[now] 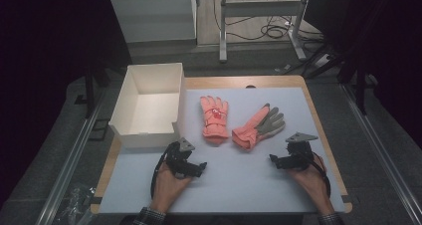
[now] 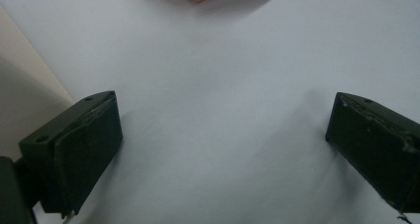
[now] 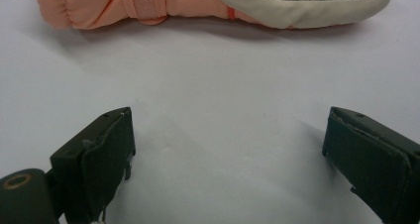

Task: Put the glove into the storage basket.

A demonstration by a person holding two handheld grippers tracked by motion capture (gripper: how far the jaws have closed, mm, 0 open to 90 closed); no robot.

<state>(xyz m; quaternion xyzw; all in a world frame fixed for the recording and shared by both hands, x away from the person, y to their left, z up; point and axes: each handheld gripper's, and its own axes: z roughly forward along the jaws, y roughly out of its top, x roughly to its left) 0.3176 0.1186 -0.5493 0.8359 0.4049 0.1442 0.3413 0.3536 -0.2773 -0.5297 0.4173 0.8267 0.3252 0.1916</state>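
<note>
Right hand-held gripper [image 1: 278, 161]: near worktop's [image 1: 234, 185] front-right corner, jaws wide apart, nothing between. Left hand-held gripper [image 1: 196, 169]: front-left, jaws likewise apart, empty. Grey-palmed glove [image 1: 259, 126]: mid-worktop, just beyond right gripper, long axis slanting cuff-near to fingers toward far-right. Right hand nearer it. Second pink glove [image 1: 214, 116]: beside it, fingers toward far edge, beyond left gripper. White box [image 1: 149, 105]: far-left corner.

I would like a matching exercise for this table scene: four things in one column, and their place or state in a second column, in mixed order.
Things:
1. white box
2. left glove
3. right glove
4. left gripper

Descriptions:
a. grey palm turned up
b. jaws open, holding nothing
c. at the table's left edge
d. pink back turned up

Pairs: 1-c, 2-d, 3-a, 4-b
</note>
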